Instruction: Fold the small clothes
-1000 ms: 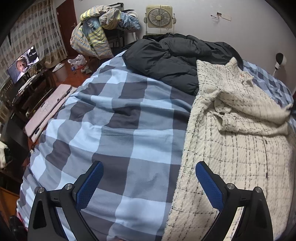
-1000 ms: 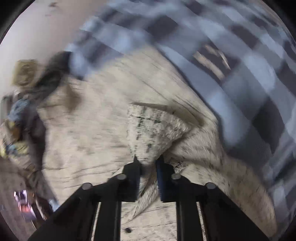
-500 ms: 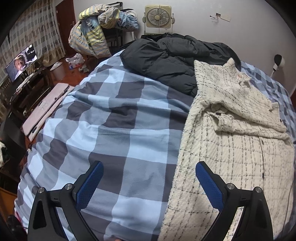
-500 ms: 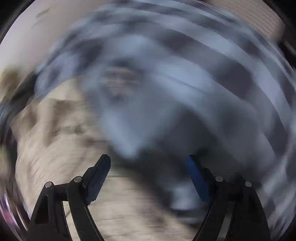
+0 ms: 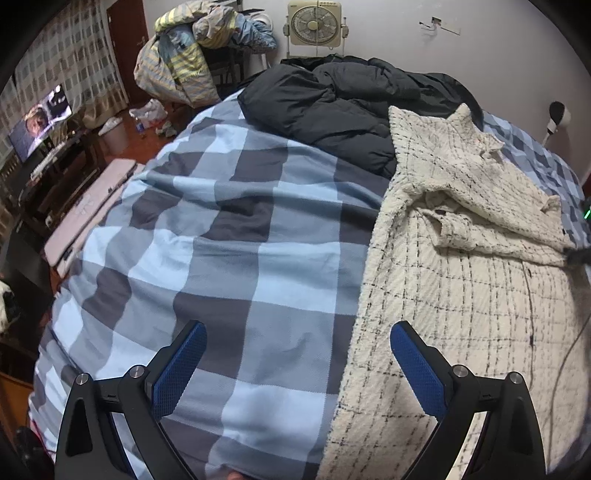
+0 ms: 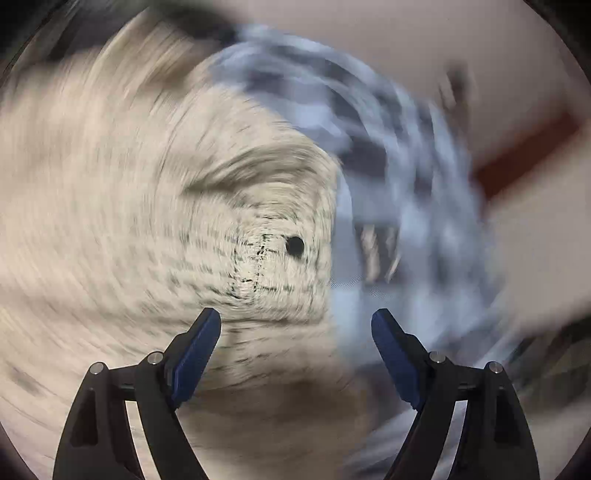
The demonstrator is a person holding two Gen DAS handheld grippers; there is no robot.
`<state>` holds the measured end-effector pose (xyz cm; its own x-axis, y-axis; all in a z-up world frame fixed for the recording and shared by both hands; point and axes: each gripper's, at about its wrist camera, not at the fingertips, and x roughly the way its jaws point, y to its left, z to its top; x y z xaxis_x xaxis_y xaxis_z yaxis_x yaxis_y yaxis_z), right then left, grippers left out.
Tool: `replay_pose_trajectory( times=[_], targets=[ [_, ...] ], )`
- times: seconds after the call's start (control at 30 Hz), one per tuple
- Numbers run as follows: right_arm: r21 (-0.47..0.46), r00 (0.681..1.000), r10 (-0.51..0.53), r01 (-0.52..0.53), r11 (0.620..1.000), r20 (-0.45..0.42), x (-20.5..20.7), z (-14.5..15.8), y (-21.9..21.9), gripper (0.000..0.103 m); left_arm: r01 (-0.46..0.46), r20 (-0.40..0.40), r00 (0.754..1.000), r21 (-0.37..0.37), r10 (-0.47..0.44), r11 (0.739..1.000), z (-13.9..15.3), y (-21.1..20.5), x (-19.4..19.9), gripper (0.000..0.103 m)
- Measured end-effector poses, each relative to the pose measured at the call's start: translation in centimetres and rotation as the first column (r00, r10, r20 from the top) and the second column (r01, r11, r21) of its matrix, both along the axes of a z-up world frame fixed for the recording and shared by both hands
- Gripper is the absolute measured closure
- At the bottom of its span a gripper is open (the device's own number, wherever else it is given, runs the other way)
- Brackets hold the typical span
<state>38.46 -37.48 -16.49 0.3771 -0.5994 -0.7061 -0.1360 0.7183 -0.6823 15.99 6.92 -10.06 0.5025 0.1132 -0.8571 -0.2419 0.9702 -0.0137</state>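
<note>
Seen from the left wrist, the left gripper (image 5: 295, 363) hangs with its blue pads spread wide and nothing between them, over the seam where a cream tweed jacket (image 5: 461, 288) meets the blue checked duvet (image 5: 229, 236); the jacket lies ahead and to the right of the gripper, its near edge just under the right-hand finger, one sleeve (image 5: 491, 210) folded back across its chest farther ahead. The cloth looks thick, soft and fleecy-lined, likely limp but with some weight, so it should drape rather than slide; the hem edge beside the gripper or the collar (image 5: 469, 122) at the far end look like the surest places to pinch. A black puffer coat (image 5: 340, 107) is heaped ahead, touching the jacket's far shoulder, and could crowd a fold made that way. Well beyond it, a box fan (image 5: 314, 24) stands against the wall, a pile of clothes (image 5: 192, 55) sits far ahead to the left, and a lit screen (image 5: 38, 120) glows at the far left. From the right wrist, heavily blurred, the right gripper (image 6: 295, 339) is also released, jaws parted and empty, having just been opening; the jacket fills the view ahead and to its left, a dark button (image 6: 294, 246) straight ahead near the fabric's edge, with the duvet to its right.
</note>
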Motion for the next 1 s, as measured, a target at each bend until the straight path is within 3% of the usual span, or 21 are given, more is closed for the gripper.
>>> replay_pose_trajectory(
  times=[0.03,0.07,0.17,0.2,0.23,0.27,0.33,0.47,0.57,0.67,0.7,0.73,0.77,0.83,0.87,0.93,0.97,1.0],
  targets=[
    [-0.035,0.999,0.02,-0.022,0.999,-0.047,-0.1,-1.0,-0.1,0.022,-0.001,0.0,1.0,-0.013,0.001,1.0,0.0,0.0,0.1,0.002],
    [-0.002,0.995,0.014,-0.014,1.0,-0.1,0.0,-1.8,-0.5,0.022,-0.001,0.004,1.0,-0.022,0.001,1.0,0.1,0.0,0.2,0.002],
    [0.068,0.994,-0.038,0.045,0.997,-0.105,0.9,-2.1,-1.8,0.023,0.009,0.012,1.0,-0.003,-0.009,1.0,0.3,-0.5,0.4,0.002],
    [0.092,0.995,-0.049,0.057,0.994,-0.087,1.1,-1.9,-2.2,0.031,0.017,0.009,1.0,0.009,-0.017,1.0,0.1,-0.7,0.3,0.002],
    [0.117,0.994,-0.06,0.07,0.991,-0.086,1.8,-1.8,-2.3,0.074,0.022,0.004,1.0,0.013,-0.022,1.0,0.0,-0.8,0.3,0.002],
    [0.189,0.989,-0.093,0.115,0.975,-0.118,2.7,-2.0,-2.6,0.081,0.026,-0.005,1.0,0.014,-0.026,1.0,-0.2,-0.9,0.3,0.002],
    [0.274,0.981,-0.146,0.176,0.946,-0.125,2.8,-1.2,-3.4,0.084,0.025,-0.016,1.0,0.003,-0.025,1.0,-0.4,-0.8,0.4,0.002],
    [0.37,0.988,-0.14,0.153,0.916,-0.062,1.5,2.2,-4.3,0.087,0.019,-0.005,1.0,0.015,-0.019,1.0,-0.1,-0.7,0.4,0.002],
    [0.485,0.986,-0.164,0.143,0.863,0.001,-0.6,4.8,-6.0,0.087,0.018,-0.005,1.0,0.009,-0.018,1.0,-0.1,-0.5,0.3,0.002],
    [0.524,0.98,-0.192,0.187,0.831,-0.045,-2.8,3.8,-6.6,0.085,0.021,0.002,1.0,0.009,-0.021,1.0,0.1,-0.6,0.3,0.002],
    [0.528,0.971,-0.217,0.238,0.815,-0.103,-3.4,2.5,-6.8,0.07,0.024,0.007,1.0,0.014,-0.024,1.0,0.2,-0.7,0.3,0.002],
    [0.512,0.941,-0.28,0.337,0.79,-0.189,-4.1,0.6,-7.9,0.057,0.026,0.01,1.0,0.022,-0.026,0.999,0.3,-0.8,0.2,0.002],
    [0.498,0.91,-0.335,0.414,0.762,-0.245,-4.5,-0.5,-9.0,0.056,0.028,0.01,1.0,0.03,-0.028,0.999,0.3,-0.8,0.1,0.002],
    [0.563,0.857,-0.425,0.512,0.648,-0.291,-5.6,-1.1,-11.0,0.056,0.031,0.008,0.999,0.045,-0.032,0.998,0.3,-0.9,0.0,0.002],
    [0.619,0.832,-0.488,0.535,0.575,-0.265,-6.4,-0.4,-11.8,0.056,0.029,0.005,1.0,0.05,-0.029,0.998,0.2,-0.8,0.1,0.002],
    [0.72,0.801,-0.571,0.501,0.48,-0.177,-7.6,2.1,-11.5,0.048,0.024,0.004,1.0,0.052,-0.024,0.998,0.1,-0.7,0.3,0.002],
    [0.75,0.806,-0.572,0.47,0.466,-0.149,-7.7,2.9,-10.6,0.04,0.025,0.004,1.0,0.054,-0.025,0.998,0.1,-0.8,0.4,0.002],
    [0.775,0.818,-0.564,0.431,0.462,-0.118,-7.7,3.7,-9.3,0.022,0.028,0.007,1.0,0.063,-0.028,0.998,0.1,-0.9,0.5,0.002]
  ],
)
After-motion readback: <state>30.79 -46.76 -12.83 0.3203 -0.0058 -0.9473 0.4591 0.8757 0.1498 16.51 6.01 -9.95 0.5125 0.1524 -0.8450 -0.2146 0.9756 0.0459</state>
